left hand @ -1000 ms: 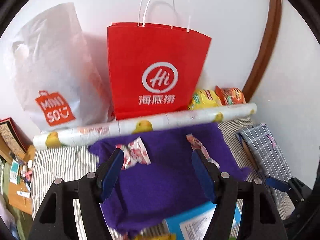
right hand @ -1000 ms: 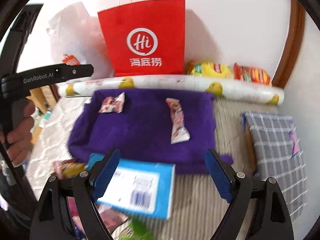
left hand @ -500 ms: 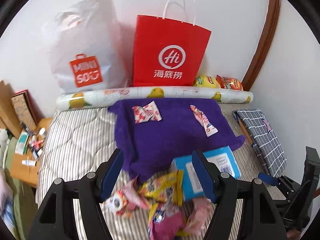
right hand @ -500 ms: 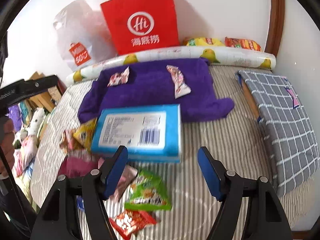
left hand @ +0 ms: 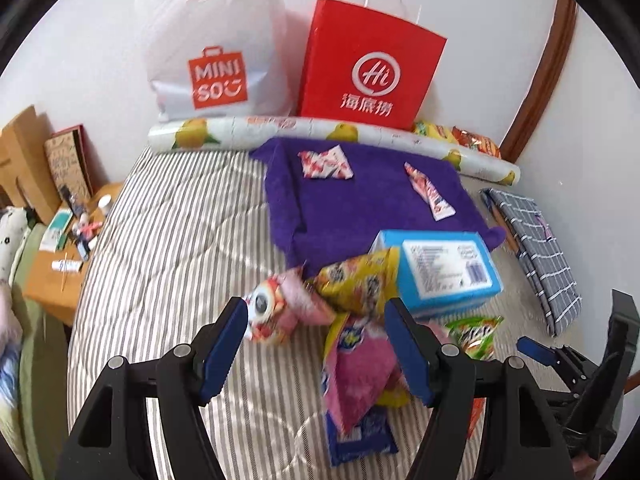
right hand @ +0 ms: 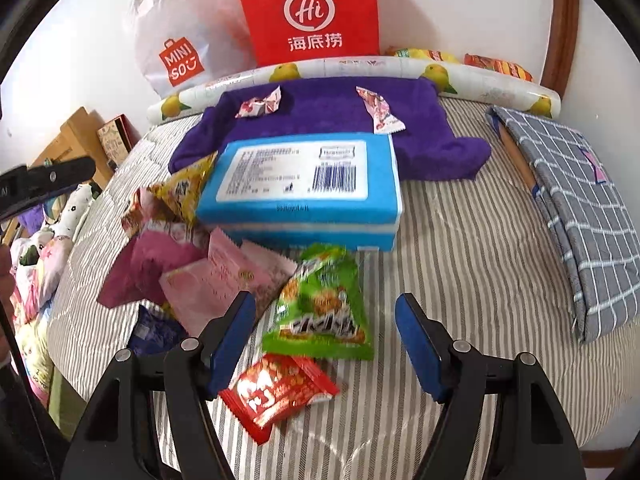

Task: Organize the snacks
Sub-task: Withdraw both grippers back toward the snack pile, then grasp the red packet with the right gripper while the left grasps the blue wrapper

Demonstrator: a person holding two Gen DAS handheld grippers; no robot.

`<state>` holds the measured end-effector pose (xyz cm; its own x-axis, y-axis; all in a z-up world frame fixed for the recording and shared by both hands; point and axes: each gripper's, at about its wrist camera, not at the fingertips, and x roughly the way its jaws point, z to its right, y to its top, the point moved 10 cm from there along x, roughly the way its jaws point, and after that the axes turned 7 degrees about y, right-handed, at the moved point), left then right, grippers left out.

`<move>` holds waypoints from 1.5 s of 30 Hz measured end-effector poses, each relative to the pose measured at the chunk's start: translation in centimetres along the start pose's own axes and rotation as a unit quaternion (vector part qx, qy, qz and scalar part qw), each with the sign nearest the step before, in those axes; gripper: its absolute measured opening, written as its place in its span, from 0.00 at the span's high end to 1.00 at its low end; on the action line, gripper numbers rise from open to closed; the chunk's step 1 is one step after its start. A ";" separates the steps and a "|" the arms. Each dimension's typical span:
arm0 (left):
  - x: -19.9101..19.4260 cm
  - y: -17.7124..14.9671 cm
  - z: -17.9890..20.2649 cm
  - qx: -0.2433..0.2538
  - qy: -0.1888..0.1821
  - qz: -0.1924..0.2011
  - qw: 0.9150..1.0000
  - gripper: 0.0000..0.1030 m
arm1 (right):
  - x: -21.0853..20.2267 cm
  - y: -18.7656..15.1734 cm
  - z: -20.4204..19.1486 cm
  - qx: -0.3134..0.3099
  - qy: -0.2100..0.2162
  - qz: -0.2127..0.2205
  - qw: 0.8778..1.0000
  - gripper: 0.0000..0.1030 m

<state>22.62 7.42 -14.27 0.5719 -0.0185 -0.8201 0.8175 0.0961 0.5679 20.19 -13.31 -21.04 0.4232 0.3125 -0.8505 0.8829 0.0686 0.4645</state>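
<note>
Both grippers, left [left hand: 316,344] and right [right hand: 326,340], hover with jaws spread, empty, above crinkly snack packets [right hand: 320,300] near a blue rectangular box [right hand: 304,184].

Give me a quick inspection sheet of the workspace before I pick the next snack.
Surface: striped quilt with a purple towel at the back.
Job's things: two wrapped candies on the towel; green packet, red packet, pink packet and yellow packet heaped near the blue box.
Clutter: checked pouch, lemon-print roll.
Grippers: left gripper and right gripper both open, holding nothing.
Cables: nothing seen.
Surroundings: red paper bag, white Miniso bag, white wall.
</note>
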 end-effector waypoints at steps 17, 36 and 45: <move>0.5 -5.4 -1.6 -0.018 -0.016 -0.014 1.000 0.33 | 1.7 -6.5 -2.8 0.060 0.050 -0.045 0.996 0.32; 1.4 -9.5 -1.9 -0.004 -0.014 -0.040 0.999 0.33 | 2.8 -5.8 -1.9 0.001 -0.010 -0.026 1.000 0.54; 1.9 -11.5 1.7 0.025 -0.035 -0.058 0.997 0.33 | 0.5 -6.9 0.9 0.017 -0.013 -0.009 1.000 0.54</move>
<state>14.40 4.63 -22.28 0.4743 -0.0965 -0.8750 0.8803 0.0391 0.4729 14.55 -14.46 -24.91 0.4114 0.2873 -0.8650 0.8969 0.0415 0.4403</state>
